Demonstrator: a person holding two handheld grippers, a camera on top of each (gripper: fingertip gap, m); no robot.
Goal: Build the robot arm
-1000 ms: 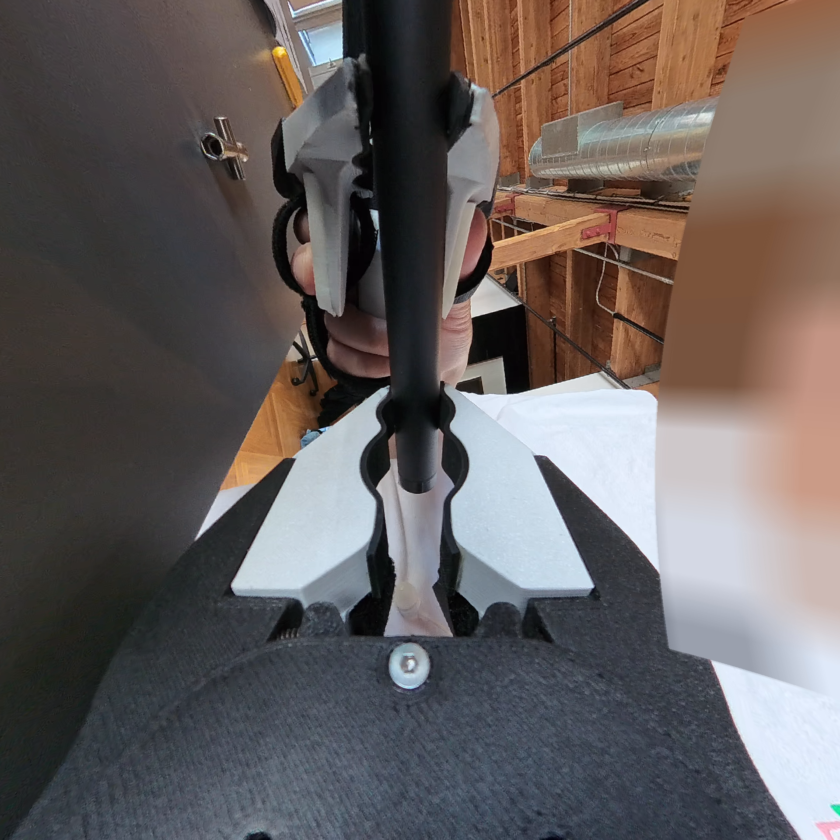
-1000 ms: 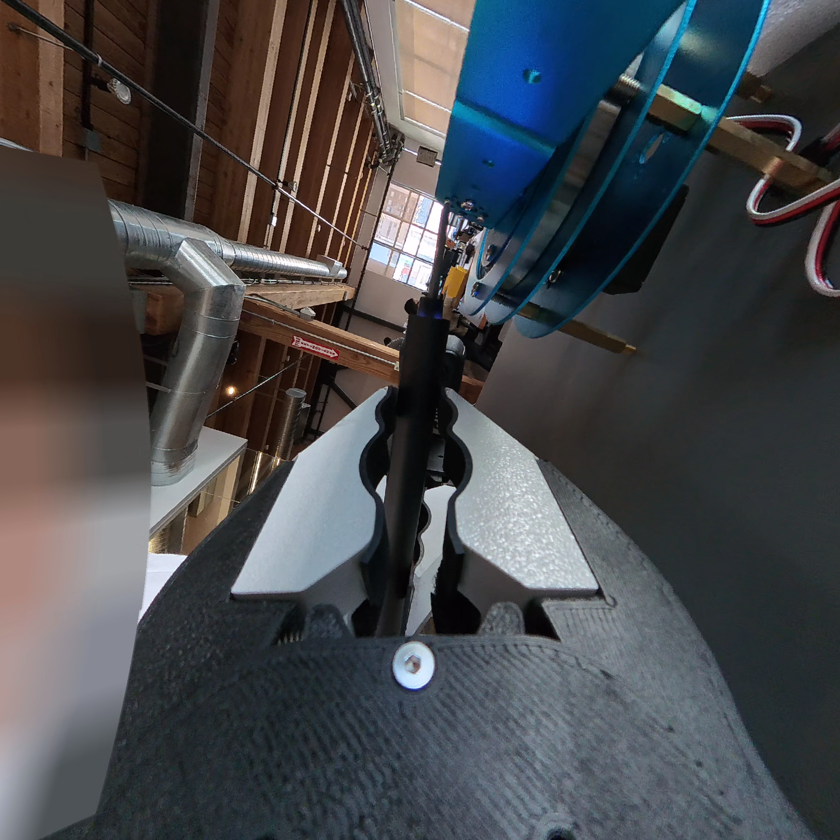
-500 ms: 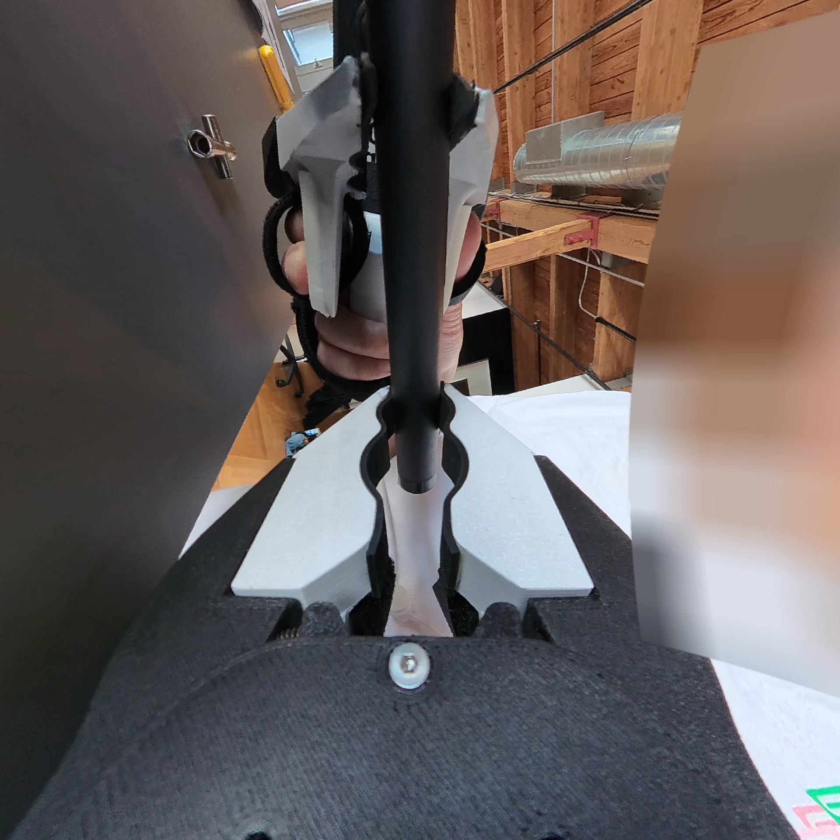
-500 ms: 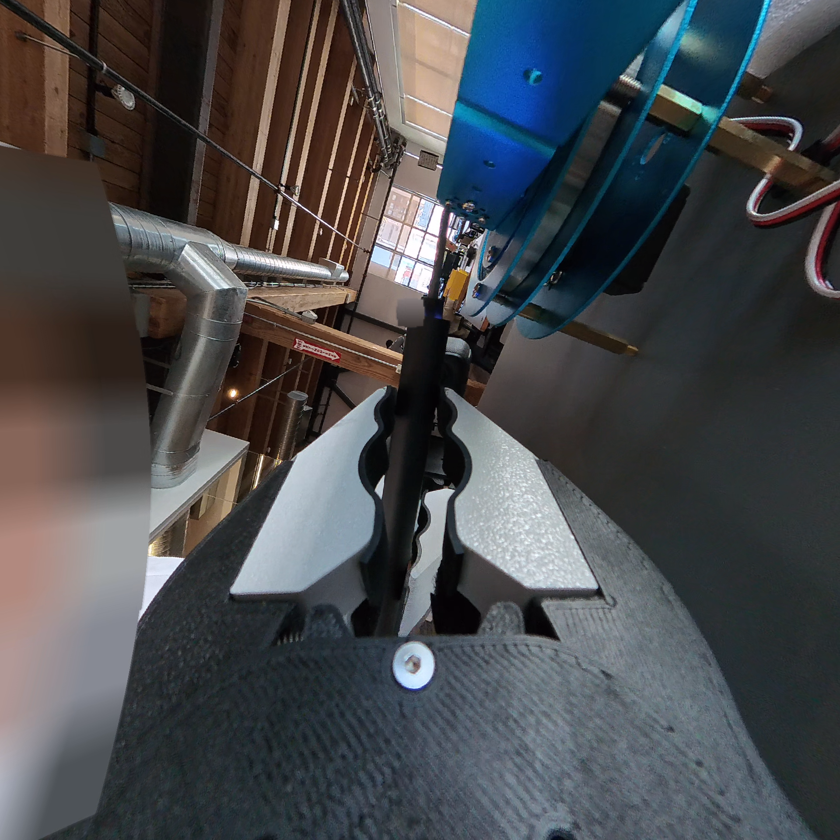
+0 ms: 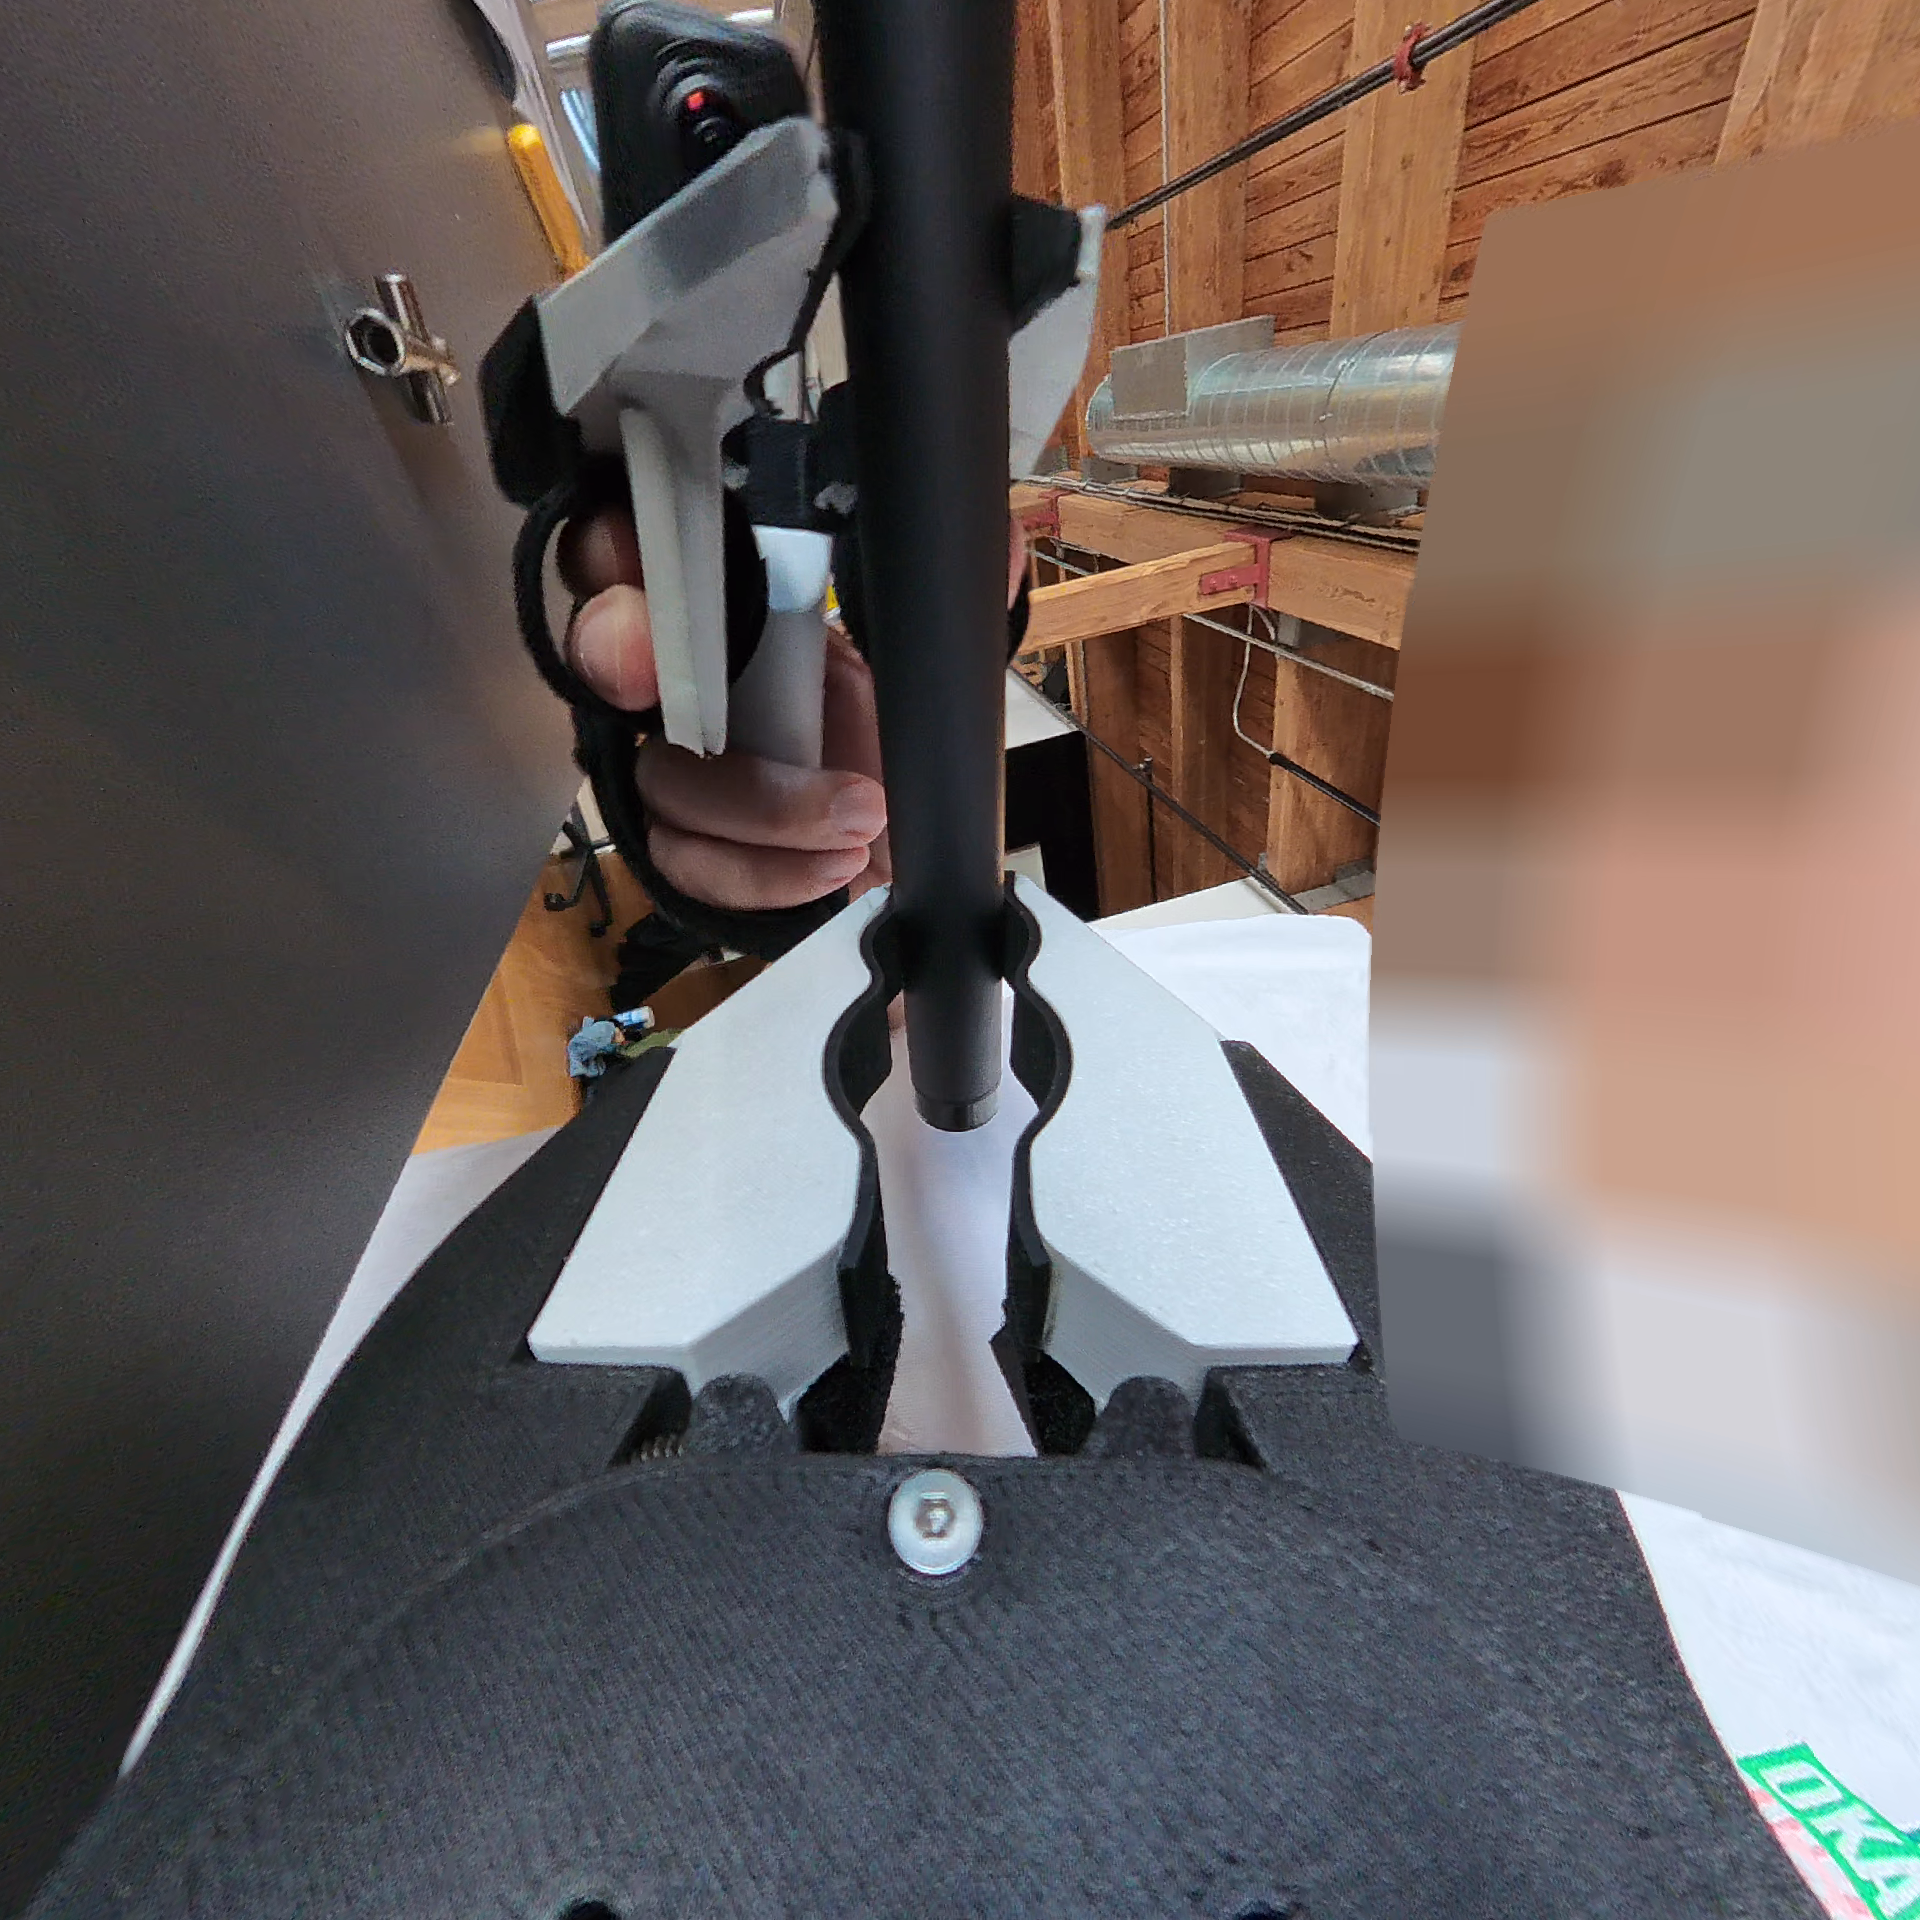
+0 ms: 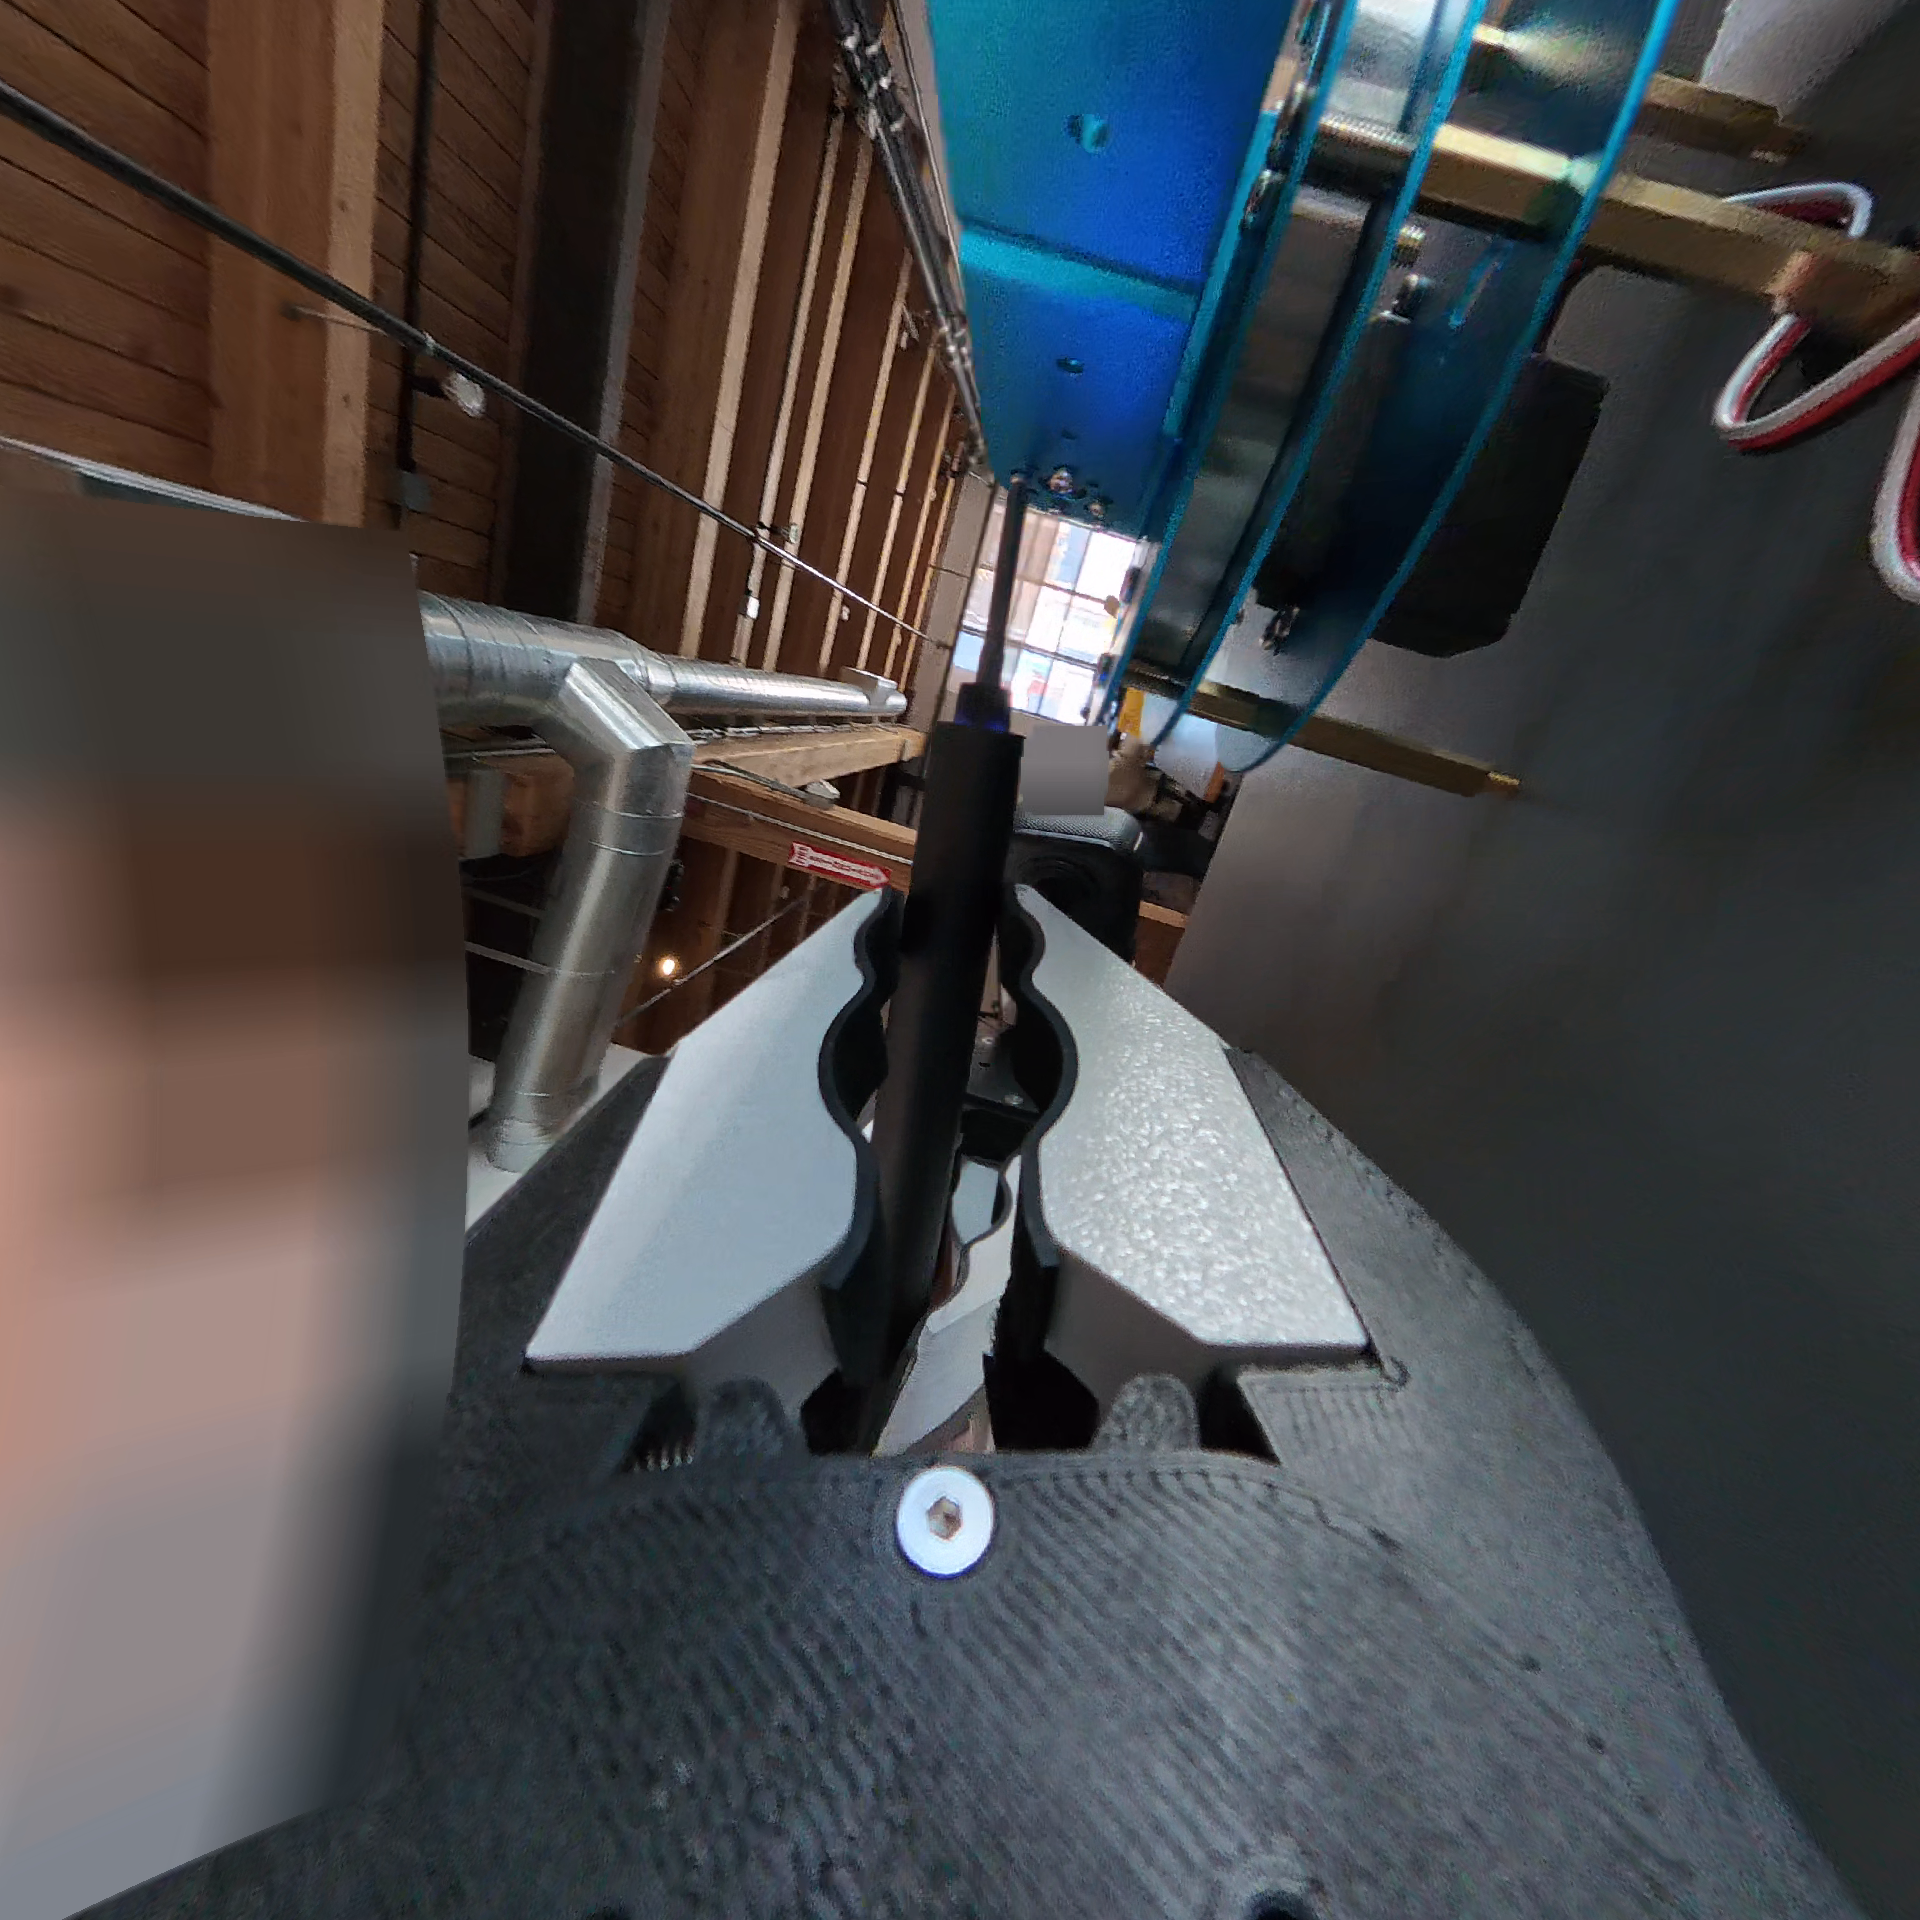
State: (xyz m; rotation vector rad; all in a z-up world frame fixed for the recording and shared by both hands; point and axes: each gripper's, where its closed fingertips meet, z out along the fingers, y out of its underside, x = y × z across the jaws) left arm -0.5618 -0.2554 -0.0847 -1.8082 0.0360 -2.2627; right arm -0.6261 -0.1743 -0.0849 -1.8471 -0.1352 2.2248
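A long black tool handle (image 5: 925, 520) runs straight up the left wrist view. My left gripper (image 5: 945, 914) is shut on its lower end. My right gripper (image 5: 935, 208), held by a hand (image 5: 758, 810), is shut on the same handle higher up. In the right wrist view my right gripper (image 6: 951, 914) clamps the handle (image 6: 961, 810). A thin shaft (image 6: 1003, 582) runs from the handle up to the underside of a blue clear-plastic plate assembly (image 6: 1091, 260). Its tip sits by small screws there; whether it touches is unclear.
A dark grey panel fills the left of the left wrist view (image 5: 208, 727) and carries a metal fitting (image 5: 400, 348). The same panel (image 6: 1558, 1039) is on the right in the right wrist view, with standoffs (image 6: 1662, 218) and red-white wires (image 6: 1808, 343). White cloth (image 5: 1247, 987) lies below. The grippers' ends are close to 10 centimeters from one another.
The right gripper has tilted on the handle, so its camera now shows above its fingers. The right wrist view has swung a little toward the blue plates. Both grips still hold.
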